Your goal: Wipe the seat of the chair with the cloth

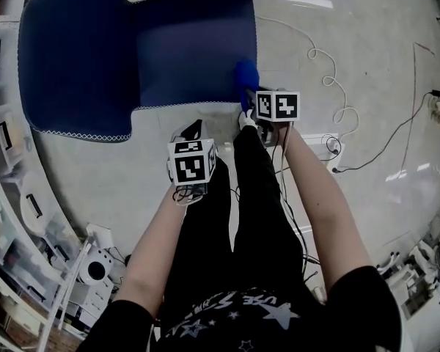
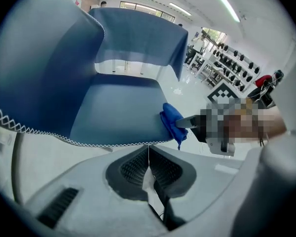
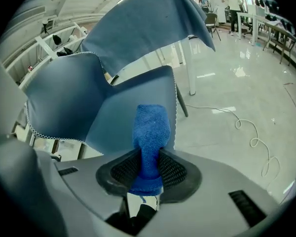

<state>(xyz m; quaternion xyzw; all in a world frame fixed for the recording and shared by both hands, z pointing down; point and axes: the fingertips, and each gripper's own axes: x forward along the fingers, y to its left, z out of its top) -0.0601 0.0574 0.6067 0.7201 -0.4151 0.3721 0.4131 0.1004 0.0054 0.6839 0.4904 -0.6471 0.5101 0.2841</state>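
A blue chair stands before me, its seat wide and flat, also seen in the left gripper view and the right gripper view. My right gripper is shut on a blue cloth, which rests at the seat's front right corner. The cloth sticks up out of the right jaws; from the left it shows as a blue wad at the seat's edge. My left gripper hangs in front of the seat's front edge, jaws shut with nothing between them.
The chair's back or arm panel spreads to the left. White cables snake over the pale floor to the right. Shelving with bins runs along the left edge. A small white device stands at the lower left.
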